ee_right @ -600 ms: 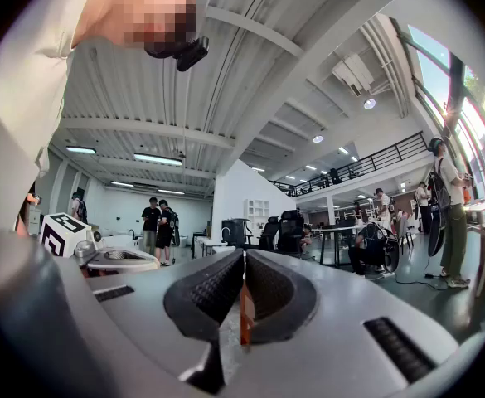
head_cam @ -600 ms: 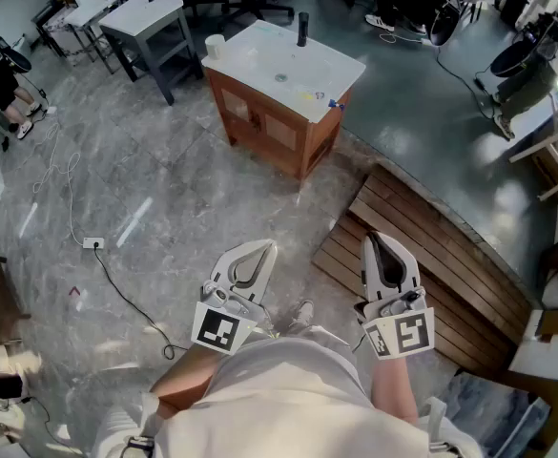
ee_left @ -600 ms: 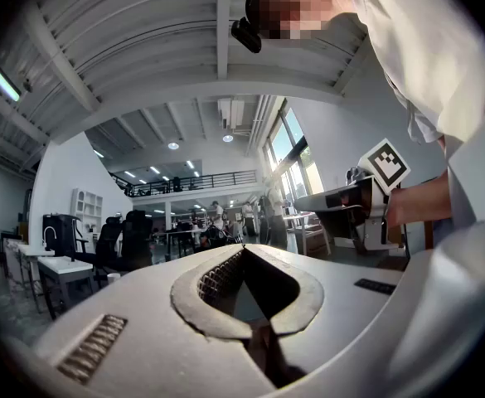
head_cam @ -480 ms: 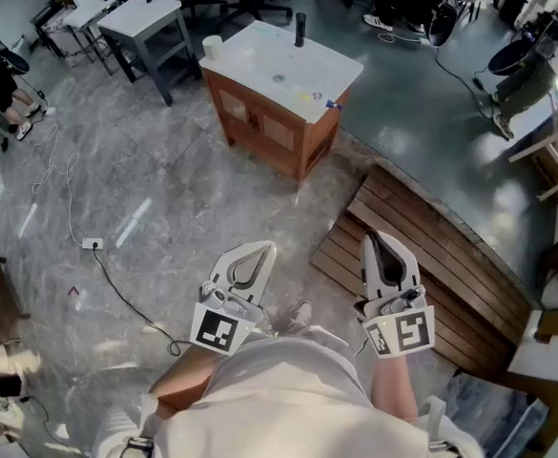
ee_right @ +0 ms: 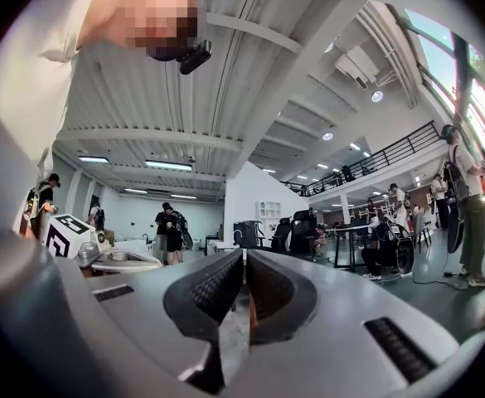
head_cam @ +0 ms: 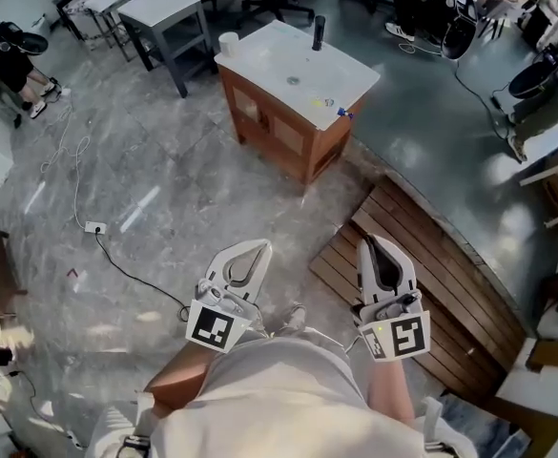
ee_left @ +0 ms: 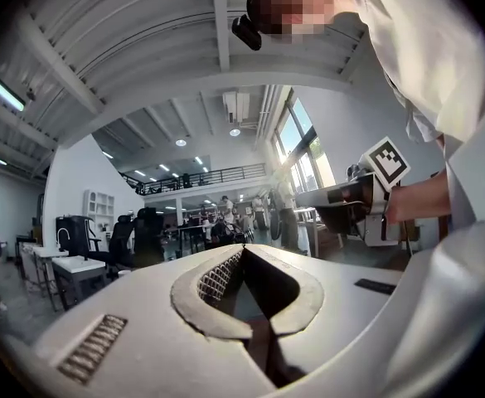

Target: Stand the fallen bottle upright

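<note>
Currently: my left gripper [head_cam: 261, 247] and right gripper [head_cam: 370, 241], both closed, empty; dark bottle [head_cam: 318, 32] upright on distant cabinet [head_cam: 259, 114]; nothing apparently left.

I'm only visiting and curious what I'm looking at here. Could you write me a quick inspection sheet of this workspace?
Surface: white top of a wooden cabinet, well ahead of the person.
Job's things: no fallen bottle seen; a dark upright object stands on the top, bottle or tap, cannot tell.
Clutter: white cup; small yellow and blue bits.
Grippers: left gripper and right gripper both shut, nothing between the jaws.
Cables: dark cable running from a socket block on the floor.
Surroundings: grey stone floor, wooden decking, desks, chairs, people.
</note>
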A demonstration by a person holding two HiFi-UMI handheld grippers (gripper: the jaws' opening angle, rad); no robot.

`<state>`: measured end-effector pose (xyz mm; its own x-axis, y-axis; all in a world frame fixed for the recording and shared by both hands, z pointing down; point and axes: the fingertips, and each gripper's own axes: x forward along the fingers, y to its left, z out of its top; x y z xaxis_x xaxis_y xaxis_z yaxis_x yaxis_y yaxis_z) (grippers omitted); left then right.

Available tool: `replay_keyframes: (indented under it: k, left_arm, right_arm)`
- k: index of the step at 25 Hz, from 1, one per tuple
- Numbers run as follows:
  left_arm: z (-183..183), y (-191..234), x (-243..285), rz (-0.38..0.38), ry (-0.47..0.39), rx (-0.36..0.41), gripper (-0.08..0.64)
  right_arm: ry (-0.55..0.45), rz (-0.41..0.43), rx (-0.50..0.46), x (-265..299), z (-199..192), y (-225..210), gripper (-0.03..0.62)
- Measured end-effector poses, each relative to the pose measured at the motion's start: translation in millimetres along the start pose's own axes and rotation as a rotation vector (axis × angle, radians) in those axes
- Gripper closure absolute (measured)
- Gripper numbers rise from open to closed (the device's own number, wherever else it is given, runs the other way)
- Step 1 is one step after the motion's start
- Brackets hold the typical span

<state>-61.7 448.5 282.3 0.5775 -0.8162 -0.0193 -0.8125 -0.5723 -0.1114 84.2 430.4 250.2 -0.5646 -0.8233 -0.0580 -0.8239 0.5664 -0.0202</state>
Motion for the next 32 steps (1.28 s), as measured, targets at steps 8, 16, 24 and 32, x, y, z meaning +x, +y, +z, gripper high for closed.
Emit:
replay_keyframes:
  k: [8,16,24,32]
  left_arm:
    - [-9.9,-9.5,29.2,0.078,0.035,-0.005,0.543]
    - [-31.7,10.6,61.5,0.029,0.068,0.064,0.543]
    - [-50.3,97.6,124.7,-0.038,0.050,0.070,0.543]
    - [-72.4,233.2,177.0,-0.072,0.064,0.113,0.543]
  right_arm:
    - [0.031,0.067,0.019,3.6,-21.0,-44.7,0.551]
    - [0.035,0.072,0.033,34.0,-29.4,-59.5,0.551]
    - [0.053,0.034,0.057,139.5,-35.2,-77.7,0.551]
    - [0.097,0.034,0.056,287.7,-42.9,-68.3,0.551]
